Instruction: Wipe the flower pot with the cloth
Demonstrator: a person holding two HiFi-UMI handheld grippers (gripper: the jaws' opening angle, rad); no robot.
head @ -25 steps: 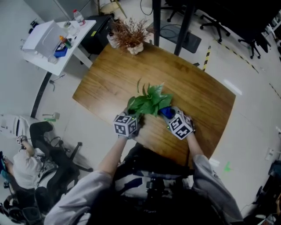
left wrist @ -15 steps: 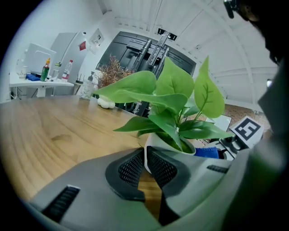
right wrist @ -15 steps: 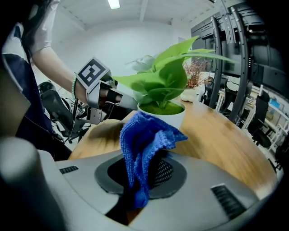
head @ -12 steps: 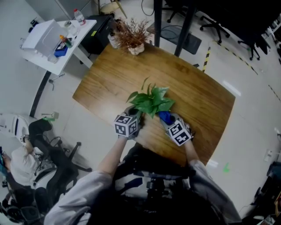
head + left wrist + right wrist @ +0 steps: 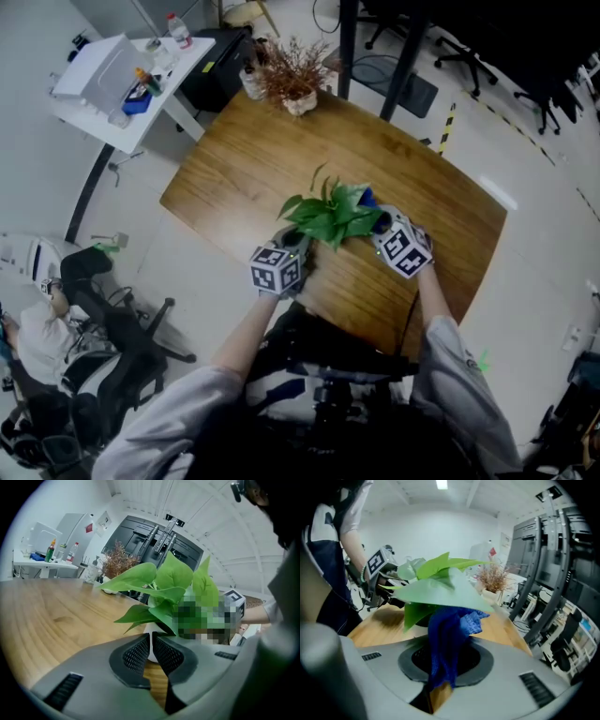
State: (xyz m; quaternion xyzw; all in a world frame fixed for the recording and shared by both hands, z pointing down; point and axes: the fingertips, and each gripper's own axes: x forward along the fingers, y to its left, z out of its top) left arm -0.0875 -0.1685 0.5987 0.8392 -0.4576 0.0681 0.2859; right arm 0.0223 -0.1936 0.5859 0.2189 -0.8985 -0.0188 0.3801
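Note:
A leafy green plant stands on the wooden table; its leaves hide the pot in the head view. In the left gripper view the white flower pot shows between the pads, and my left gripper is shut on its wall. From the head view, the left gripper sits at the plant's near left side. My right gripper is at the plant's right side, shut on a blue cloth. The cloth hangs from the right gripper under the leaves.
A dried brown plant in a pot stands at the table's far edge. A white side table with bottles is at the far left. An office chair and a seated person are left of the table.
My right gripper has carried the blue cloth from the plant's near side round to its right, farther from me. The left gripper has stayed at the pot.

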